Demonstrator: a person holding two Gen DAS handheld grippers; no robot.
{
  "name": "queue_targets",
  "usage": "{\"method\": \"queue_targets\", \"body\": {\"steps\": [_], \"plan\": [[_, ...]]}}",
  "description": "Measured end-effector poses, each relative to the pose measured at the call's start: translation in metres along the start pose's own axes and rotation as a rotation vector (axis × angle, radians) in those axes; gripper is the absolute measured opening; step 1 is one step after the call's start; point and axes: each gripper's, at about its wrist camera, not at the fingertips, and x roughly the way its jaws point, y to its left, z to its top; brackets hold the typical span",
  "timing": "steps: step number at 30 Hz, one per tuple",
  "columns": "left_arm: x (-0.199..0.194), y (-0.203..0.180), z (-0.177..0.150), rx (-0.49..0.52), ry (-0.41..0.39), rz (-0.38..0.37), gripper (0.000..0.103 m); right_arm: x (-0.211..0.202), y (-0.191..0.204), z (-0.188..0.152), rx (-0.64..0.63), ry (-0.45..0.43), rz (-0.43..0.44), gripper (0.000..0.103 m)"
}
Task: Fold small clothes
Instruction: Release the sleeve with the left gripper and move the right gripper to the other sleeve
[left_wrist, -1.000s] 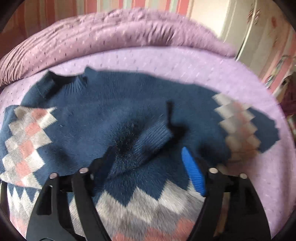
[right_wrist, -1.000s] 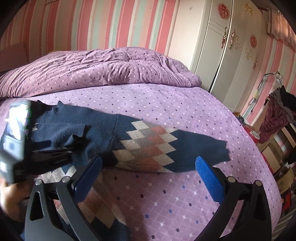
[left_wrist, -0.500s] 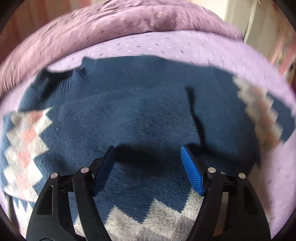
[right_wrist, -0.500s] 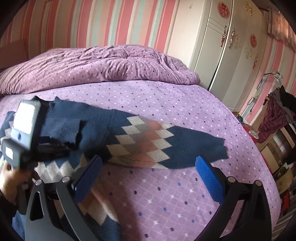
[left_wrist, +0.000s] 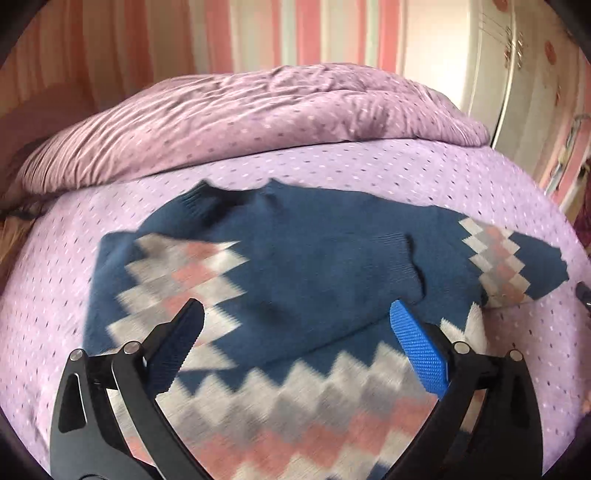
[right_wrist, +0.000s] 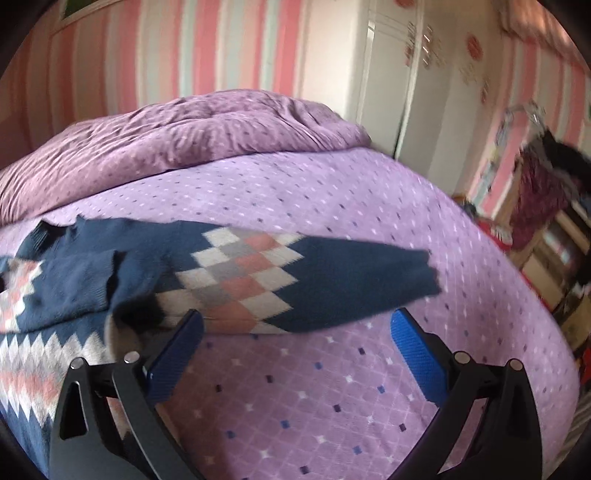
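Observation:
A small navy sweater (left_wrist: 317, 258) with pink, grey and white diamond bands lies flat on the purple bed. Its left sleeve is folded across the chest, cuff (left_wrist: 402, 251) near the middle. Its right sleeve (right_wrist: 295, 280) stretches out to the right, cuff (right_wrist: 417, 273) on the sheet. My left gripper (left_wrist: 295, 343) is open and empty, raised above the sweater's lower body. My right gripper (right_wrist: 295, 347) is open and empty, just in front of the outstretched sleeve.
A rumpled purple duvet (left_wrist: 258, 118) is piled at the back of the bed. The dotted purple sheet (right_wrist: 332, 398) spreads to the right. A white wardrobe (right_wrist: 399, 74) and a rack with clothes (right_wrist: 539, 184) stand past the bed's right edge.
My left gripper has let go of the folded left sleeve and pulled back and up from the sweater. My right gripper has shifted slightly toward the outstretched sleeve.

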Motion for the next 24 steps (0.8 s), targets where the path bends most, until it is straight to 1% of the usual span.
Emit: {"method": "queue_targets", "body": {"steps": [5, 10, 13, 15, 17, 20, 22, 23, 24], "plan": [[-0.018, 0.044, -0.011, -0.069, -0.009, 0.042, 0.100, 0.026, -0.034, -0.005, 0.089, 0.017, 0.012, 0.102], [-0.022, 0.067, -0.017, -0.117, 0.010, 0.034, 0.100, 0.053, -0.056, 0.001, 0.152, 0.024, 0.030, 0.102], [-0.029, 0.070, -0.020, -0.112, 0.007, 0.032, 0.100, 0.070, -0.073, 0.006, 0.211, 0.024, 0.029, 0.102], [-0.032, 0.070, -0.020, -0.089, 0.004, 0.050, 0.100, 0.082, -0.086, 0.008, 0.262, 0.032, 0.024, 0.102], [-0.035, 0.071, -0.021, -0.076, 0.002, 0.055, 0.100, 0.098, -0.099, 0.008, 0.305, 0.047, -0.018, 0.102], [-0.038, 0.072, -0.022, -0.063, 0.007, 0.066, 0.100, 0.120, -0.110, 0.008, 0.315, 0.074, -0.040, 0.101], [-0.039, 0.072, -0.021, -0.063, 0.012, 0.058, 0.100, 0.134, -0.115, 0.006, 0.345, 0.096, -0.028, 0.093], [-0.040, 0.074, -0.020, -0.066, 0.016, 0.052, 0.100, 0.140, -0.117, 0.005, 0.363, 0.110, -0.018, 0.091], [-0.041, 0.076, -0.019, -0.075, 0.014, 0.051, 0.100, 0.147, -0.120, 0.004, 0.377, 0.126, -0.018, 0.087]]}}
